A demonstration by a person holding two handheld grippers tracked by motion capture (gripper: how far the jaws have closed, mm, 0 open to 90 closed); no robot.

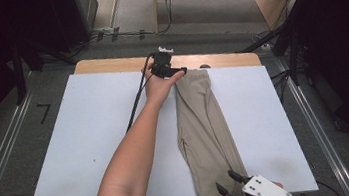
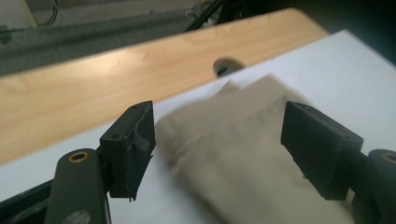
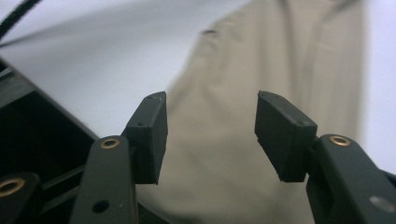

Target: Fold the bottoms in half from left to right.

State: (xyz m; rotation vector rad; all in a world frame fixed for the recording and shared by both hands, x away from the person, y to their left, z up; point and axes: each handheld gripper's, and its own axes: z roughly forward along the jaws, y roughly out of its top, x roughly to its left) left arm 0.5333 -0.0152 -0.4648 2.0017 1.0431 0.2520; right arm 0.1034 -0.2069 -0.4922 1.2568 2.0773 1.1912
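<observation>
Trousers: beige pair (image 1: pixel 205 129) lying folded lengthwise into one long narrow strip, running from the far edge of the white desk (image 1: pixel 92 138) to its near edge, a little right of the middle.
Far end: sits close to the bare wooden strip at the back of the desk, near a small hole in the wood (image 2: pixel 224 65).
Left claw (image 1: pixel 175 71): reached out to the far end of the trousers, jaws apart; in the left gripper view the cloth (image 2: pixel 233 154) lies between and beneath them, with no pad pressing on it.
Right claw (image 1: pixel 229 184): at the near end, by the desk's front edge, jaws apart over the cloth (image 3: pixel 224 130); nothing is pinched there either.
Done so far: by the look of it the two legs are already laid one on the other, and the strip lies fairly flat and straight.
Left to do: I'd judge the crosswise folds remain, bringing one end over toward the other, since the pair is at full length.
Step in hand: both claws look poised at opposite ends, either having let go or about to take hold; I cannot tell which.
Watch for: the upper layer sliding off the lower one when an end is lifted.
</observation>
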